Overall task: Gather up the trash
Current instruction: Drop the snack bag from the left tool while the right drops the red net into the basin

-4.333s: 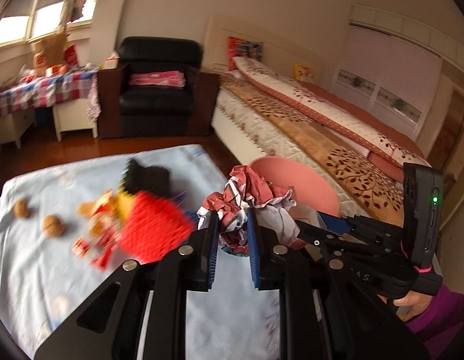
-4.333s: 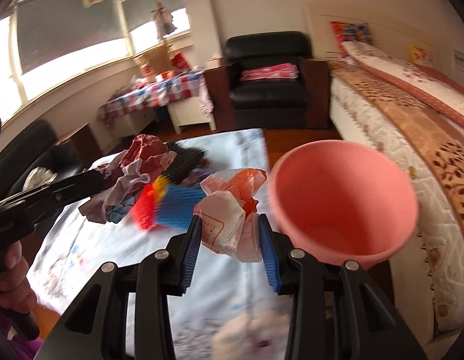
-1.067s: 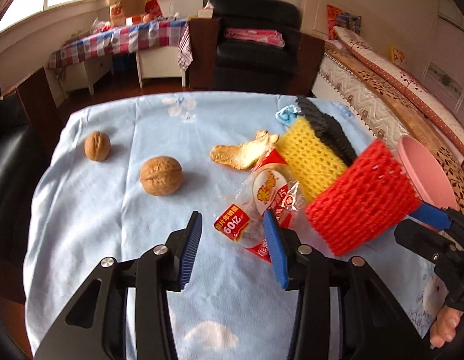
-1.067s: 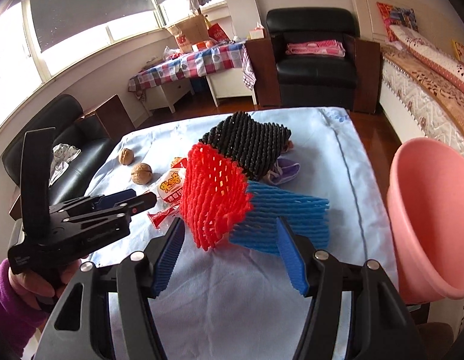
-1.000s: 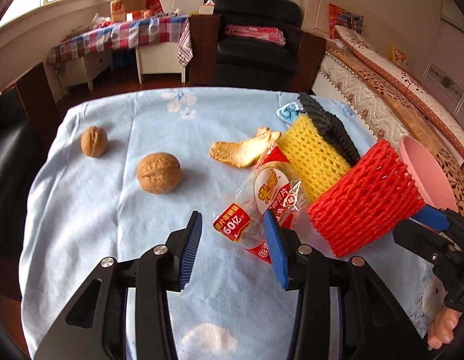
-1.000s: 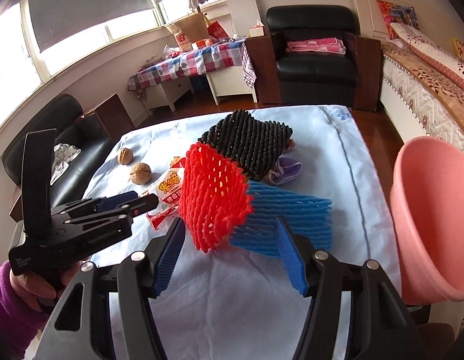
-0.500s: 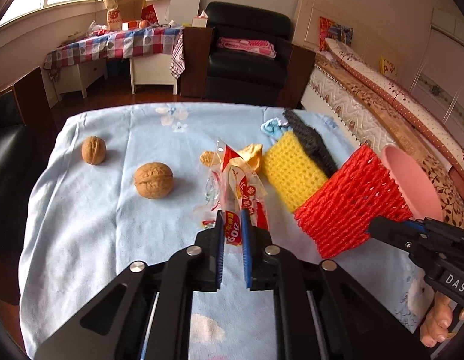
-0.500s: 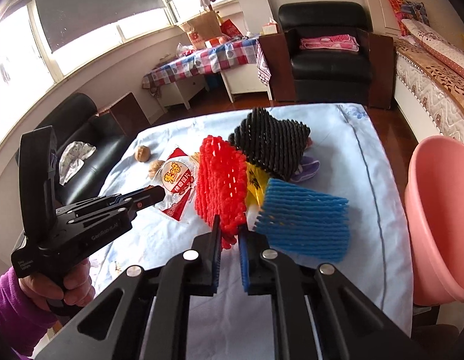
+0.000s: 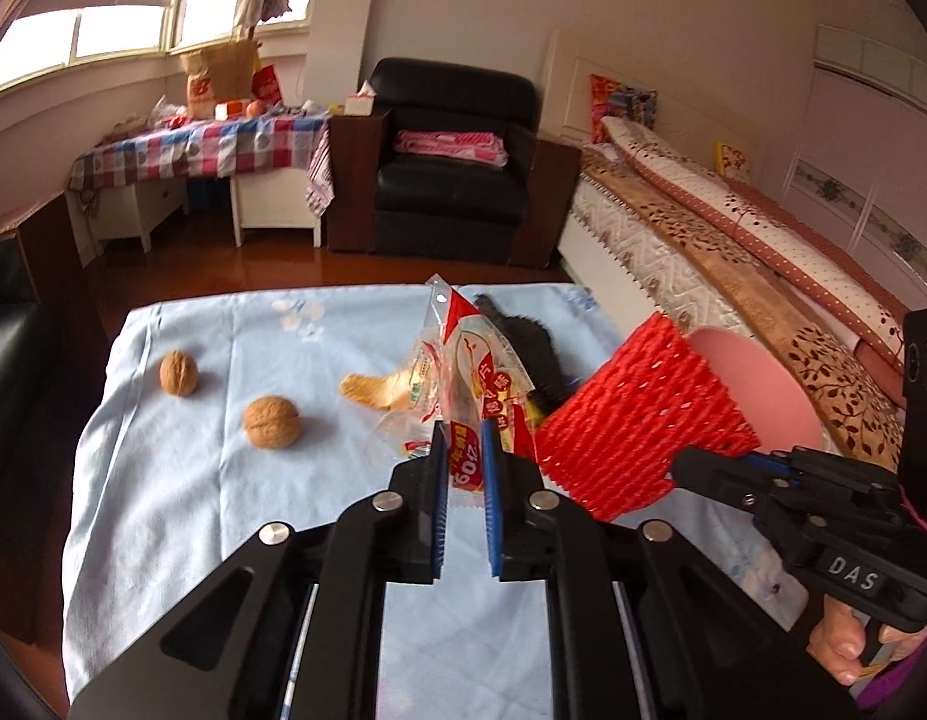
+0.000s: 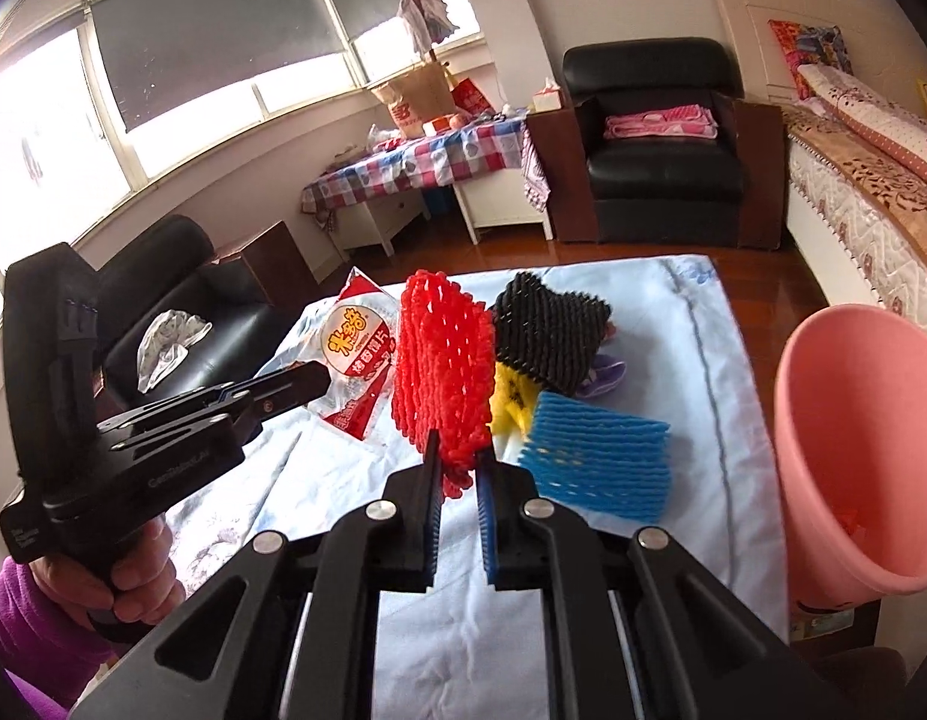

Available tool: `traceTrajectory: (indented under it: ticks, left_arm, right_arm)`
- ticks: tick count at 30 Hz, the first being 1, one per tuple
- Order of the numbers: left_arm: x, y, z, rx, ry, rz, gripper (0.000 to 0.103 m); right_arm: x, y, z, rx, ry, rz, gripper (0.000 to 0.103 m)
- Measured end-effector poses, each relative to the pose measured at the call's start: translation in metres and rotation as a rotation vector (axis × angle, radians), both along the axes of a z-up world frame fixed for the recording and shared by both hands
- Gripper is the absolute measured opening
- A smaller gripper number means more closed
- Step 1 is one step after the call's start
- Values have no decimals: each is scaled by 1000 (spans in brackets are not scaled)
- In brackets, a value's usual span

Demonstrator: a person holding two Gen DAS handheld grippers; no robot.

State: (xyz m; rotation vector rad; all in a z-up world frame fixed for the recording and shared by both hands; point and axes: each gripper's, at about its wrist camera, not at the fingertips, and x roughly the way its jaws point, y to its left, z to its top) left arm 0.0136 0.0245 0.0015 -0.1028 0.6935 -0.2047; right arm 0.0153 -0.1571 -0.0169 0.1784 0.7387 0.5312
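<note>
My left fingers (image 9: 439, 468) pinch the snack wrapper (image 9: 475, 372), my right fingers (image 10: 432, 468) pinch the red foam net (image 10: 442, 372), both lifted off the surface (image 9: 181, 480). Bare cloth lies open in front of and below both loads. Left of me, two walnuts (image 9: 271, 422) sit well apart with a gap between. The blue net (image 10: 595, 456), yellow net (image 10: 511, 399) and black net (image 10: 547, 336) crowd the middle. The pink bin (image 10: 853, 450) stands open-mouthed at the surface's right edge, with bare cloth between it and the nets.
</note>
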Motion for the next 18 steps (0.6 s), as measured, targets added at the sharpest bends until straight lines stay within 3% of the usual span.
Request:
traceTrajectory:
  ticks: [18]
  left_arm:
    - [14, -66, 10, 22, -7, -76, 10]
  right_arm:
    - [-6, -68, 7, -23, -12, -204, 10]
